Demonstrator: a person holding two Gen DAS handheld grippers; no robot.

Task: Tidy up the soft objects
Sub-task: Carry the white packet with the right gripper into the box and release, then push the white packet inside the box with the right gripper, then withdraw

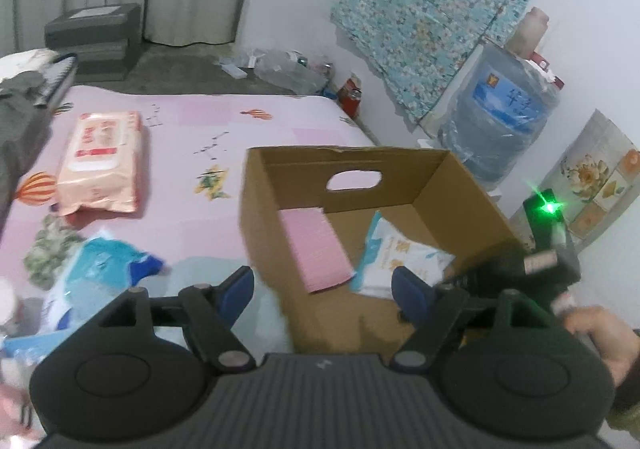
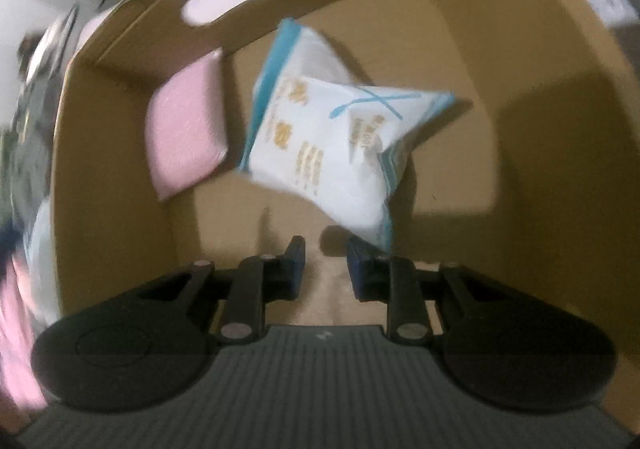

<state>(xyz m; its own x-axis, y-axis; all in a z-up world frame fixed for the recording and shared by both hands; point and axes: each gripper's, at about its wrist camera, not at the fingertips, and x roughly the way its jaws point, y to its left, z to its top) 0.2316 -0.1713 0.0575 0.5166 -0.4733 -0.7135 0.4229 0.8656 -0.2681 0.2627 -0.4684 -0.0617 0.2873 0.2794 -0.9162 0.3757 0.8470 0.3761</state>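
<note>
Left wrist view: My left gripper (image 1: 323,291) hangs above the near wall of the open brown cardboard box (image 1: 476,189), its jaws wide with nothing between them.
Box content: A flat pink pad (image 1: 316,249) leans on the left wall, and a white and blue soft packet (image 1: 404,253) lies on the box floor.
Bed: The pink patterned bed sheet (image 1: 180,129) carries an orange and white soft pack (image 1: 102,161) well apart from the box, and a blue and white plastic pack (image 1: 100,269) near my left jaw; I judge these wait to be packed.
Right wrist view: My right gripper (image 2: 323,255) points down inside the box, its jaws narrow and empty.
Packet: The white and blue packet (image 2: 332,137) sits just ahead, its corner near my right jaw, probably just released.
</note>
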